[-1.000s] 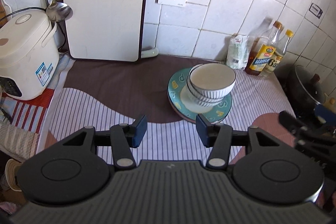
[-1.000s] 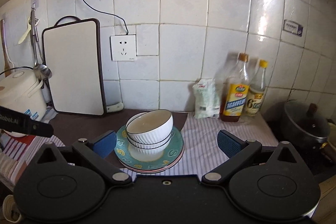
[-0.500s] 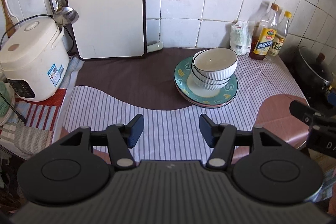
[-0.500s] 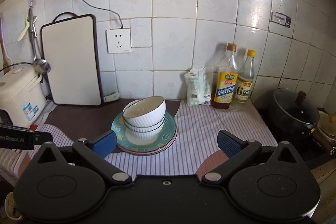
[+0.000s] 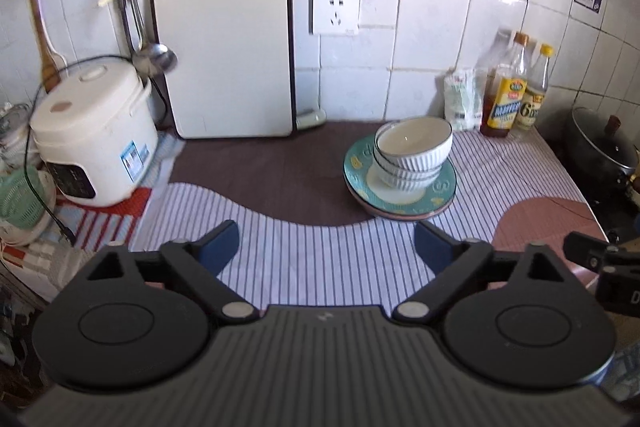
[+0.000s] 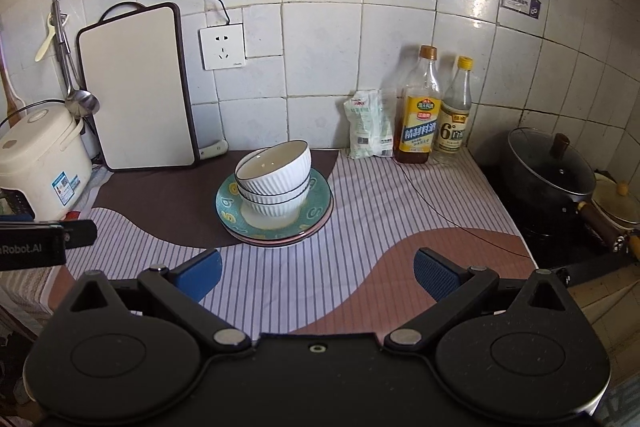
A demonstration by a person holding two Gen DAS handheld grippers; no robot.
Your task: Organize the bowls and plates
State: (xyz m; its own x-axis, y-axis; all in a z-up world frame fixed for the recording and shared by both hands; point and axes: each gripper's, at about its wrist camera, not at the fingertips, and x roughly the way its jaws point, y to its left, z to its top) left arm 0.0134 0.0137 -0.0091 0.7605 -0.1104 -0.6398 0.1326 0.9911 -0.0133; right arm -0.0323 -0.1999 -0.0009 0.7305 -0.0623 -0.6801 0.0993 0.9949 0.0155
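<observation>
Three white ribbed bowls (image 5: 414, 153) (image 6: 276, 171) sit nested, leaning a little, on a teal patterned plate (image 5: 444, 191) (image 6: 228, 203) that rests on a pink plate below it. The stack stands on the striped cloth near the back of the counter. My left gripper (image 5: 326, 247) is open and empty, held over the cloth in front and left of the stack. My right gripper (image 6: 316, 273) is open and empty, held in front and right of the stack. Neither touches the dishes.
A white rice cooker (image 5: 94, 135) stands at the left, a cutting board (image 5: 226, 51) leans on the tiled wall, and a ladle hangs beside it. Two bottles (image 6: 420, 115) and a bag stand at the back right. A black lidded pot (image 6: 548, 171) sits on the stove at right.
Both grippers have pulled back and up from the dish stack, which now looks smaller and farther. The left gripper's jaws have opened wider. The stack has not moved.
</observation>
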